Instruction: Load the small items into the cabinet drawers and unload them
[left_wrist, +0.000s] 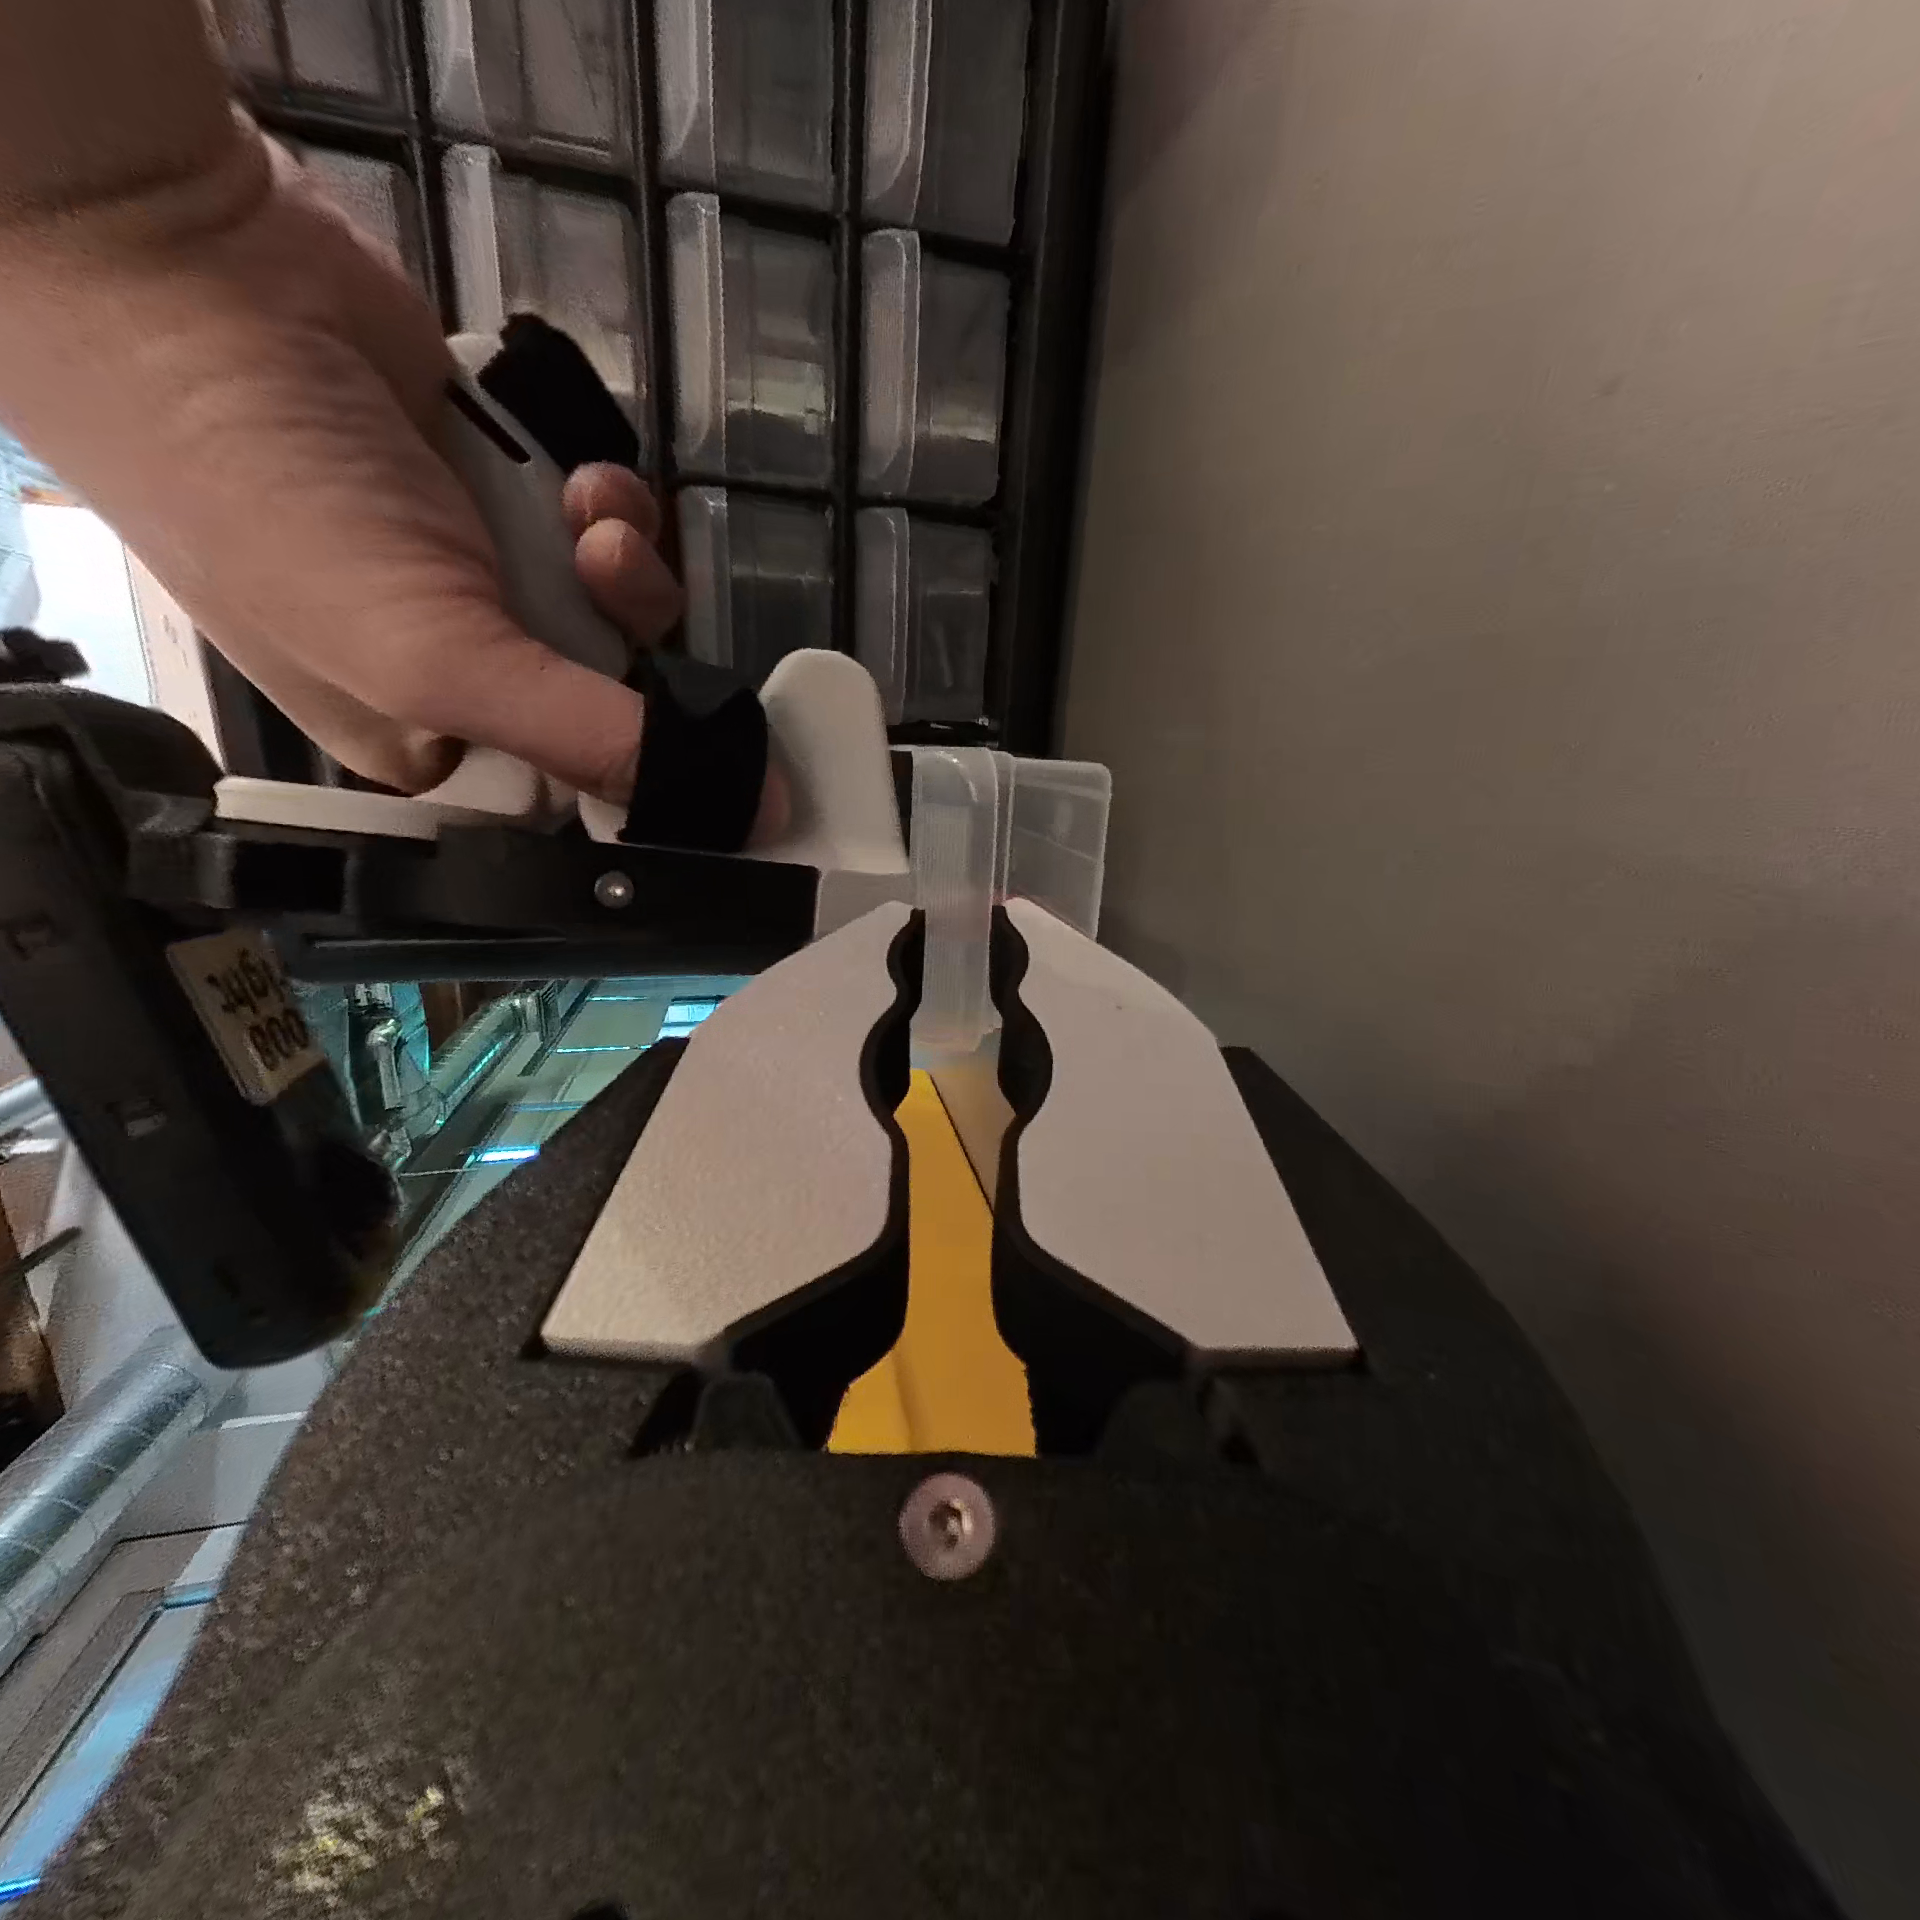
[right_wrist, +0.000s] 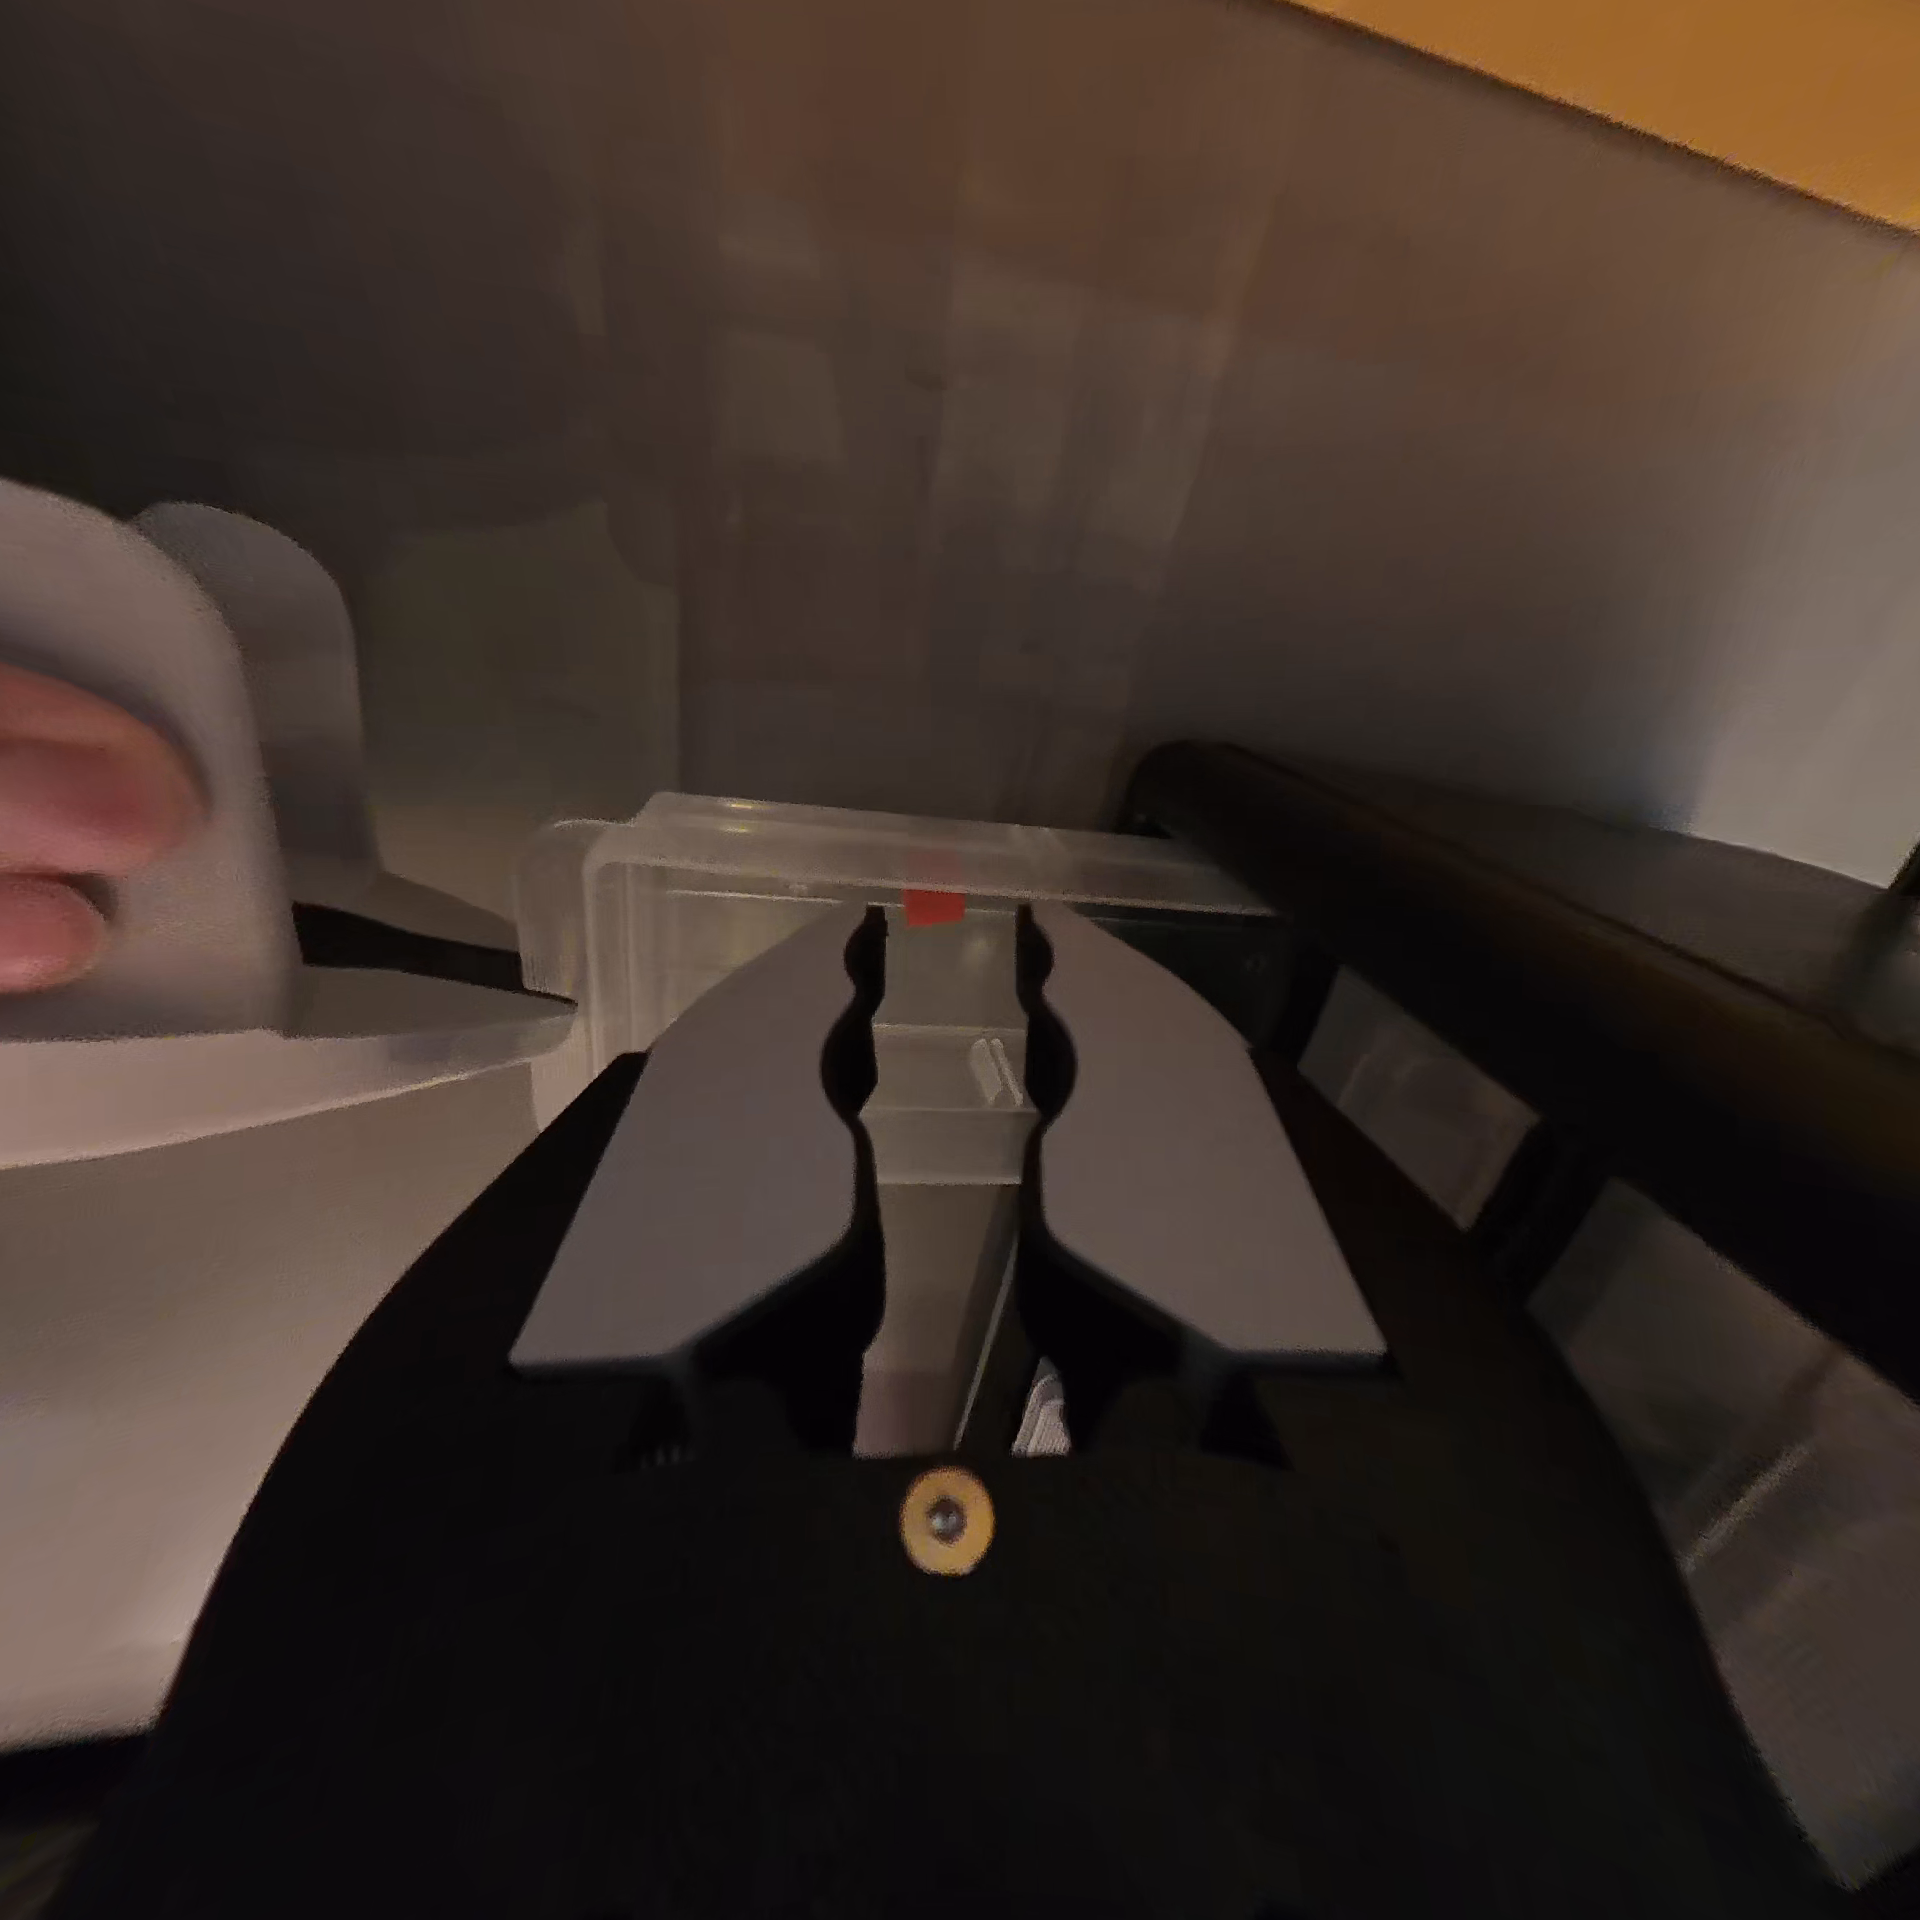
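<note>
My left gripper (left_wrist: 954, 971) pinches the drawer (left_wrist: 1049, 831) by its thin handle, centre frame; right gripper (right_wrist: 948, 940) gapes above it, so go gently, since it looks light, slick, brittle plastic.

1. A small pale sticker (left_wrist: 249, 1003) is the only thing carrying print. It sits on the black housing (left_wrist: 135, 1091) at the left of the left wrist view.
2. Its dark print runs in 2 short lines, turned sideways and partly in shadow.
3. The clear drawers (left_wrist: 935, 364) show no legible marks in either view.
</note>
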